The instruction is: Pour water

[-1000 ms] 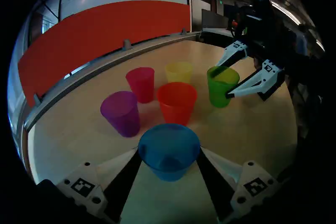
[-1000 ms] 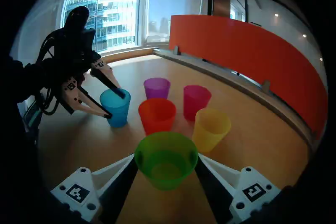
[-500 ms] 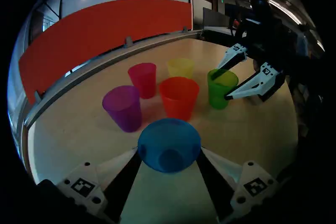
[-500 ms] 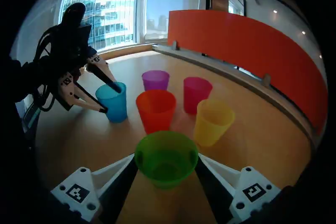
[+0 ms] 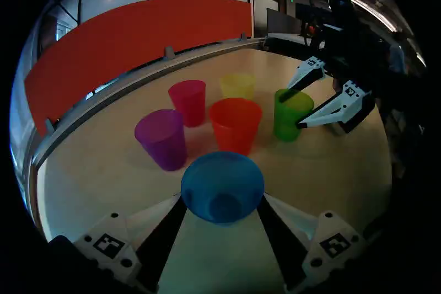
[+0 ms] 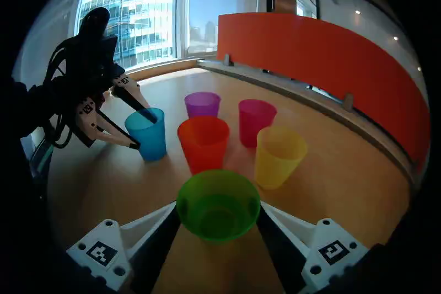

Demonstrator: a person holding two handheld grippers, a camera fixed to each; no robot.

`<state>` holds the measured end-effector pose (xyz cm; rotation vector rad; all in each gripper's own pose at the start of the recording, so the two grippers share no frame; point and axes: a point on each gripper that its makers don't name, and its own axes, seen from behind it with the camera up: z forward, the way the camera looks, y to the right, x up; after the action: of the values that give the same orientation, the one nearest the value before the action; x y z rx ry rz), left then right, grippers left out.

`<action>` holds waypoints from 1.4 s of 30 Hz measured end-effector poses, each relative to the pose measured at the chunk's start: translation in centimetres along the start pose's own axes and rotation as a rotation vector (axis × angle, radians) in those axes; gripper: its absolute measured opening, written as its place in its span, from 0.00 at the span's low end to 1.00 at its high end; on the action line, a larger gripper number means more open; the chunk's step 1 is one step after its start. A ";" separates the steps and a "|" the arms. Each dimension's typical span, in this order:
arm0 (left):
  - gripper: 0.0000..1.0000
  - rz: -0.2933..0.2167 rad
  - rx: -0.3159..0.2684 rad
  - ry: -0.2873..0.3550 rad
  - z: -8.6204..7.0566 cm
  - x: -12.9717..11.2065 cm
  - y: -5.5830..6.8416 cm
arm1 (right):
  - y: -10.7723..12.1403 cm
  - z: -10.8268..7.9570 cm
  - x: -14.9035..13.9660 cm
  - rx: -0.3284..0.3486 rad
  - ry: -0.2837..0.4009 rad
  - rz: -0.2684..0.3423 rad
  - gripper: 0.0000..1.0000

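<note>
In the left gripper view a blue cup point(image 5: 222, 186) sits between my left gripper's fingers, with the left gripper point(image 5: 222, 201) shut on it. Farther off, the right gripper point(image 5: 292, 110) clasps a green cup point(image 5: 292, 115). In the right gripper view the green cup point(image 6: 219, 204) is held close, the right gripper point(image 6: 219, 212) shut on it. At the left, the left gripper point(image 6: 142, 128) grips the blue cup point(image 6: 146, 133). Both cups stand upright, close to the wooden table point(image 6: 342, 183). I cannot tell whether they touch it.
Between the two held cups stand an orange cup point(image 5: 236, 124), a purple cup point(image 5: 161, 138), a magenta cup point(image 5: 187, 102) and a yellow cup point(image 5: 237, 85). An orange wall panel point(image 5: 138, 40) runs along the table's far edge. Windows point(image 6: 138, 12) lie beyond the left gripper.
Both held cups sit slightly higher in their own views. The other cups have shifted a little in both views, so both grippers have moved slightly. Both grips are unchanged.
</note>
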<state>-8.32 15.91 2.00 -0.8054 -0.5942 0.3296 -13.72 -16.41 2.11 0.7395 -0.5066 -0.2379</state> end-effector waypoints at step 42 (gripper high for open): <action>0.87 -0.067 0.116 0.010 -5.4 -2.9 -1.3 | 1.3 -6.7 -2.5 -0.118 0.041 0.055 1.00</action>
<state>-7.24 10.56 -0.98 -0.6737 -0.5857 0.2956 -12.36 -10.57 -2.07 0.6137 -0.4694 -0.1994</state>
